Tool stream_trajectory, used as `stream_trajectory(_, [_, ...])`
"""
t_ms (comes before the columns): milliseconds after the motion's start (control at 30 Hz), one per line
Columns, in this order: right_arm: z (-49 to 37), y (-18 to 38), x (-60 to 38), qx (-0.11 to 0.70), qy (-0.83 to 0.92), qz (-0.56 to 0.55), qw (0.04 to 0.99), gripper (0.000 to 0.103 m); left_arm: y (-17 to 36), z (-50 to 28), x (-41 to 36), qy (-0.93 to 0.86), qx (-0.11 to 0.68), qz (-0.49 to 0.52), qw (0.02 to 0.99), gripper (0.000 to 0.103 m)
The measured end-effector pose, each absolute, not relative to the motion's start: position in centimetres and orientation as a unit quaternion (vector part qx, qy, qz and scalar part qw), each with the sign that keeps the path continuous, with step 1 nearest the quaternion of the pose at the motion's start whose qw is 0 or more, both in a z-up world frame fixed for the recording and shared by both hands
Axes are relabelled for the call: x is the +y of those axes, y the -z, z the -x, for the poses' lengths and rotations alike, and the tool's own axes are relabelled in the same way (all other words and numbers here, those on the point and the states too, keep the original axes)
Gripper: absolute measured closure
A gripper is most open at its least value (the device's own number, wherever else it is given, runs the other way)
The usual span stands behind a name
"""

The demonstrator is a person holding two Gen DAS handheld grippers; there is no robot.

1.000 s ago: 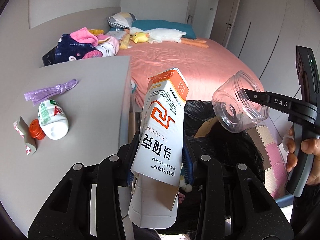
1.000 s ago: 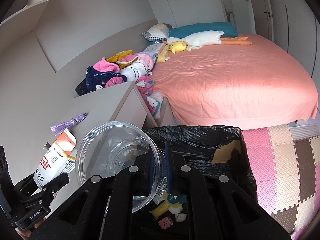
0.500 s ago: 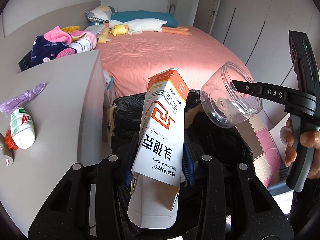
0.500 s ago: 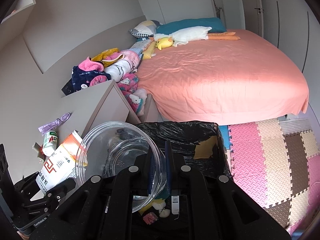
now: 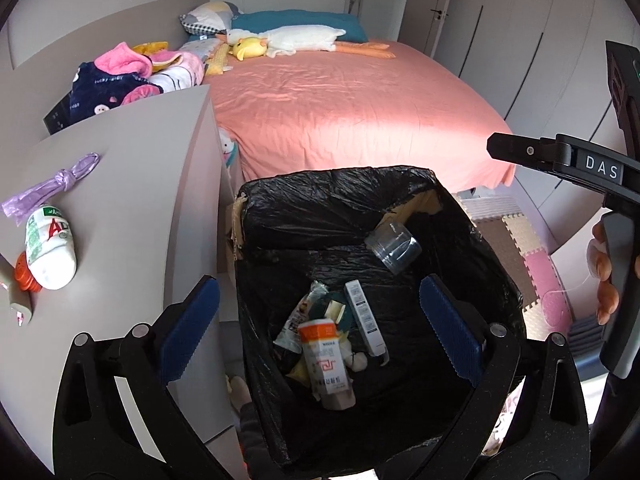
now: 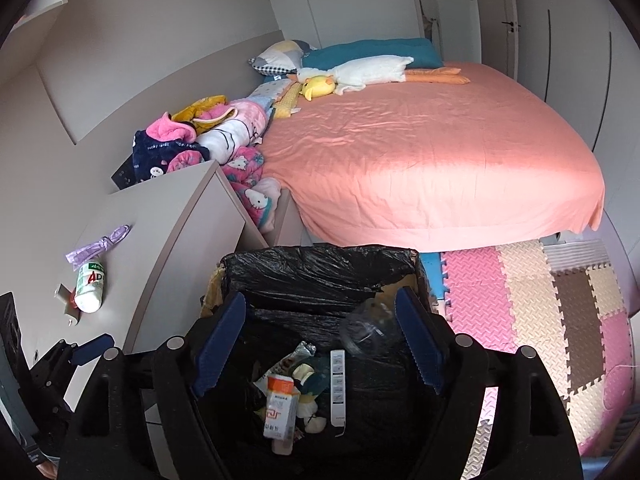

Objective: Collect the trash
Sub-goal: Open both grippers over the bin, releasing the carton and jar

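Note:
A bin lined with a black bag [image 5: 344, 192] [image 6: 320, 264] stands between the cabinet and the bed. The orange and white carton [image 5: 326, 364] [image 6: 280, 404] lies at its bottom among other trash. The clear plastic jar [image 5: 394, 246] [image 6: 370, 330] lies inside against the bag's far right side. My left gripper [image 5: 318, 328] is open and empty above the bin. My right gripper [image 6: 318, 348] is open and empty above the bin too. A white bottle with an orange cap [image 5: 50, 250] [image 6: 90, 286], a purple bag strip [image 5: 52, 184] [image 6: 98, 244] and a small wrapper [image 5: 18, 304] lie on the cabinet top.
The grey cabinet [image 5: 132, 184] is left of the bin. A pink bed [image 5: 344, 108] lies behind, with pillows, plush toys and a pile of clothes [image 5: 132, 76]. Foam floor mats [image 6: 540, 300] lie right of the bin. Wardrobe doors line the right wall.
Both grippers have opened. The carton dropped from the left gripper and the clear jar from the right gripper into the bin. The left gripper now points down into the bin.

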State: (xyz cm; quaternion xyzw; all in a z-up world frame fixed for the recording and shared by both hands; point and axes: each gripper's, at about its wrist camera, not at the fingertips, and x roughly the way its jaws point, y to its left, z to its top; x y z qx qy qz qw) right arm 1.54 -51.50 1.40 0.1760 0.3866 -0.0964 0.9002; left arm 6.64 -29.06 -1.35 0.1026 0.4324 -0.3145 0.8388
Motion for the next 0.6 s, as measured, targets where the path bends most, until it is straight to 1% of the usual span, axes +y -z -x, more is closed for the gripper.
stream_trajectory(300, [-2.3,-1.2,-50.0,0.391,0.088,-0.171,0.9,0.025,1.2,-6.9,-27.4,0.3,0.43,-0.098,0.846,0.006])
stream_trajectory(600, [-4.1,-0.9,-47.3,0.396,0.067,-0.159,0.902,0.025,1.1,-8.0,-23.9,0.273,0.432,-0.079,0.856,0.006])
